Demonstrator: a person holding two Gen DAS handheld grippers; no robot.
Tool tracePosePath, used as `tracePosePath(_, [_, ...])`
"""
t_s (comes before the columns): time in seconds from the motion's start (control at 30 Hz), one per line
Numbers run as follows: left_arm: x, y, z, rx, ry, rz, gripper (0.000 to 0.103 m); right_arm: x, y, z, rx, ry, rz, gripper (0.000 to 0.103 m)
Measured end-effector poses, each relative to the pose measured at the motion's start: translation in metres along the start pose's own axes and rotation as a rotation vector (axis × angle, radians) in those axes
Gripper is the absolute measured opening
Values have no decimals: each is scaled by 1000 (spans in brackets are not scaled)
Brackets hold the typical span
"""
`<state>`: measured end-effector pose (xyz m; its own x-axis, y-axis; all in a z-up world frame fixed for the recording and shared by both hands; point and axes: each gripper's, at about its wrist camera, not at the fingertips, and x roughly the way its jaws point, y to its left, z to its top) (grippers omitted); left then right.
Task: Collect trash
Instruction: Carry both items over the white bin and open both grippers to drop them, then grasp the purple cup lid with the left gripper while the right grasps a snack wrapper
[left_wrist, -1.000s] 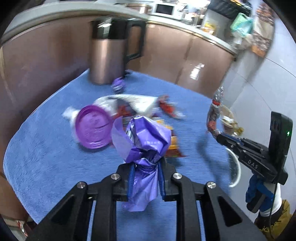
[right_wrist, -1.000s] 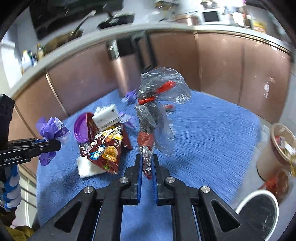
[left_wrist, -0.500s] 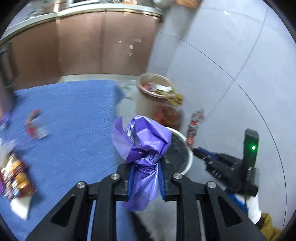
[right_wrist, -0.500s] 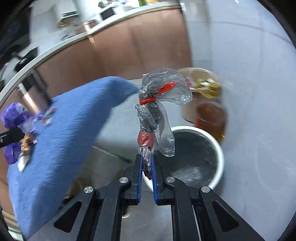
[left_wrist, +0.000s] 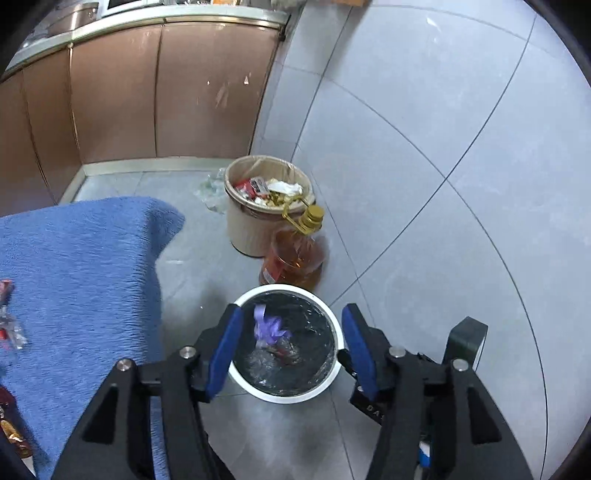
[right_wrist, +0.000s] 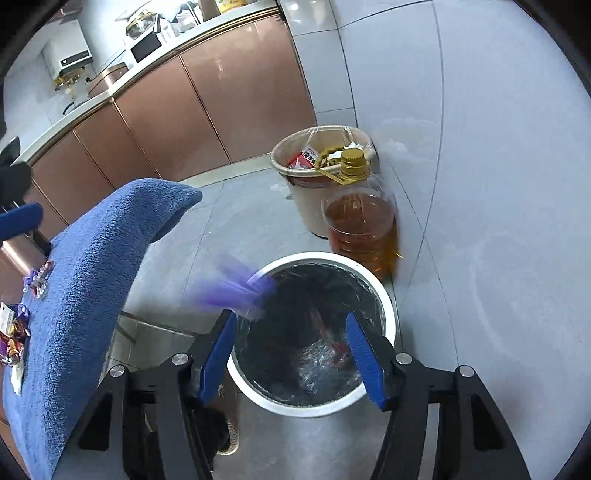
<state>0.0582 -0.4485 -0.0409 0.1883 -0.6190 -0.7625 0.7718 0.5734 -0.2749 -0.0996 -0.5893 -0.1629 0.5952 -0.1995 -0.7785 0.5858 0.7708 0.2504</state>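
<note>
Tongs both stand apart, having just been opening — left gripper (left_wrist: 291, 350) and right gripper (right_wrist: 291, 360) hold nothing, poised over the white-rimmed round bin with black liner (left_wrist: 334, 334). Inside lies the crumpled purple plastic bag (left_wrist: 267, 326), long axis running toward the far rim — clear plastic wrapper (left_wrist: 284, 352) beside it.

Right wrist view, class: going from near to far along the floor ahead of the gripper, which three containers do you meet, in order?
White-rimmed bin with a black liner → bottle of amber oil with a gold cap → beige bin full of rubbish, by the cabinets.
</note>
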Motion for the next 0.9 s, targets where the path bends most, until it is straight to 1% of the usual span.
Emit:
tracePosePath(0.07, [-11,7,0,-16,-14,7,54,-6,4,-1,-1,-5,-2,59])
tracePosePath(0.17, [-37,19,-4,-45,-56,13,54,-17,15,-2,-22,-24,6,59])
tracePosePath(0.37, [-100,43,-15,-73,-187,98,54,-49,55,4,-95,-86,51,59])
tracePosePath(0.53, [-151,67,-30,-79,-245,162,54,-87,98,10,-168,-151,101,59])
tracePosePath(0.7, [-221,100,-59,-122,-307,234,54,-125,145,11,-249,-214,151,59])
tracePosePath(0.9, [-302,139,-104,-180,-388,317,54,-174,207,-2,-387,-289,213,59])
